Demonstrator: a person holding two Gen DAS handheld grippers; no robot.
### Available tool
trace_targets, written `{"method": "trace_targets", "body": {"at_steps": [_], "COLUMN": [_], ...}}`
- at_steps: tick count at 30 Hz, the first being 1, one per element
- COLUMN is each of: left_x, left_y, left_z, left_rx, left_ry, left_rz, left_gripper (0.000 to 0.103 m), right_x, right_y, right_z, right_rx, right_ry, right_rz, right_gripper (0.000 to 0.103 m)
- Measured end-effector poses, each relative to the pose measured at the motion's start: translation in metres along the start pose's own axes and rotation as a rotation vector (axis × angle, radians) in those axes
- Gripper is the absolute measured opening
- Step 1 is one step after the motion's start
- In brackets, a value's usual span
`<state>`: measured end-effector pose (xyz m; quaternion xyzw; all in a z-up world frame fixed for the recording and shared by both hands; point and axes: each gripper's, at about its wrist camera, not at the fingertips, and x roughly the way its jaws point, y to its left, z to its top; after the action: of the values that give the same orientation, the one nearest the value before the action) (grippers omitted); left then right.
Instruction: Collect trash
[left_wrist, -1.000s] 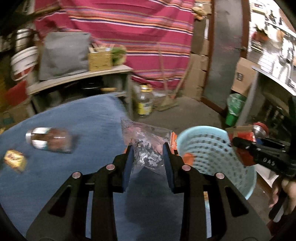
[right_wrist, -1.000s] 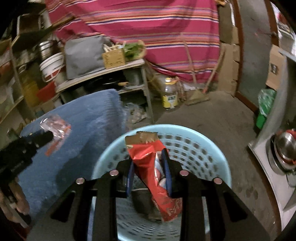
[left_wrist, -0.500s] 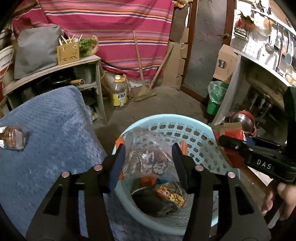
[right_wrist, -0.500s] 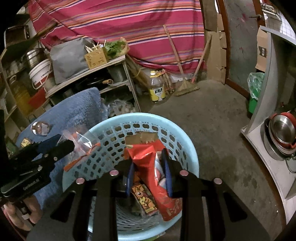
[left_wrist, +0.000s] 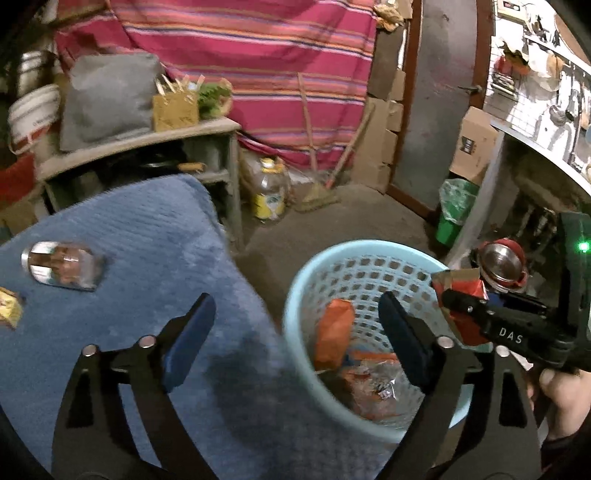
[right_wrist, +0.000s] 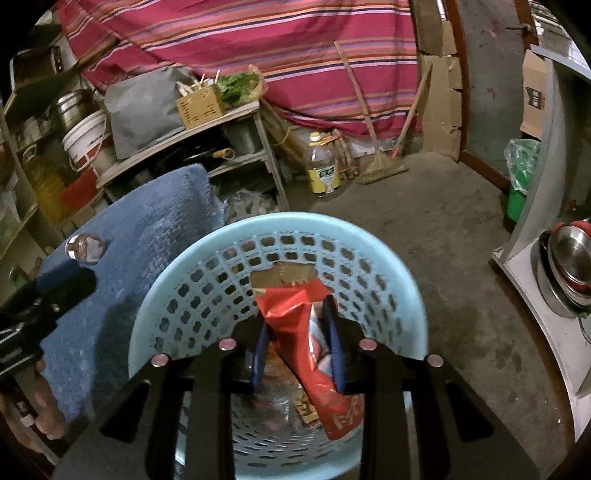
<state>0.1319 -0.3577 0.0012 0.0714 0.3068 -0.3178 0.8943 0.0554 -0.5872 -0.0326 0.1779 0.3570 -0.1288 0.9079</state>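
A light-blue plastic basket (left_wrist: 295, 273) stands on the floor beside a blue cloth (left_wrist: 147, 240). My left gripper (left_wrist: 295, 299) hovers over the basket's near rim. Its jaws are opening wide with nothing between them. A clear plastic bag (left_wrist: 380, 387) lies in the basket on an orange wrapper (left_wrist: 332, 332). My right gripper (right_wrist: 295, 321) is above the basket (right_wrist: 295, 221), its jaws just easing open, and the red wrapper (right_wrist: 295, 306) still sits pinched between the pads. On the cloth lie a small jar (left_wrist: 62, 264) and a yellow wrapper (left_wrist: 9, 306).
A wooden shelf (left_wrist: 147, 136) with a grey bag stands behind the cloth. An oil bottle (left_wrist: 269, 195) and a broom (left_wrist: 317, 192) lean at the striped curtain. A green bin (left_wrist: 452, 210) and steel pots (left_wrist: 502, 262) sit under the counter on the right.
The left gripper carried the clear bag from above the cloth to over the basket, then opened, and the bag fell in. The right gripper sank lower over the basket with the red wrapper.
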Motion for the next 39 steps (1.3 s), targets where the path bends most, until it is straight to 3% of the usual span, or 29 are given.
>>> {"method": "trace_targets", "body": {"at_steps": [3,5,6,9,12,16,18,26,39], "left_x": [-0.016,-0.025,-0.033,-0.052,-0.074,-0.109,-0.128,-0.199,-0.261], "left_y": [0.013,0.021,0.028,0.044,0.061,0.081,0.091,0.142,0.184], "left_z": [-0.005,-0.007,-0.010,-0.017,-0.024,-0.035,-0.041,-0.081,-0.148], "left_rx": [-0.011,-0.021,-0.031,-0.059,-0.078,-0.074,-0.083,-0.149,-0.195], "left_ry": [-0.033,-0.048,-0.060,-0.083,-0.107,-0.132,-0.150,-0.186,-0.228], "left_rz": [0.041,0.067,0.085,0.121,0.166,0.233,0.275,0.327,0.537], "left_gripper": [0.094,0.096,0.096,0.097,0.098,0.098,0.098,0.098,0.098], "right_x": [0.009,0.014,0.015,0.020,0.017,0.000,-0.018,-0.104,-0.132], "right_y": [0.012,0.018,0.021,0.027,0.031,0.045,0.057,0.140,0.245], "right_z": [0.000,-0.001,-0.001,-0.004,-0.006,-0.008,-0.009,-0.045,-0.125], "right_rx": [-0.021,-0.021,-0.021,-0.027,-0.024,-0.061,-0.076,-0.185,-0.267], "right_ry": [0.019,0.028,0.028,0.036,0.023,-0.014,-0.050,-0.235,-0.310], "right_rz": [-0.006,-0.005,-0.011,-0.034,-0.047,-0.063,-0.063,0.006,0.056], "right_gripper": [0.033,0.051,0.068,0.071,0.085,0.088,0.096,0.099,0.099]}}
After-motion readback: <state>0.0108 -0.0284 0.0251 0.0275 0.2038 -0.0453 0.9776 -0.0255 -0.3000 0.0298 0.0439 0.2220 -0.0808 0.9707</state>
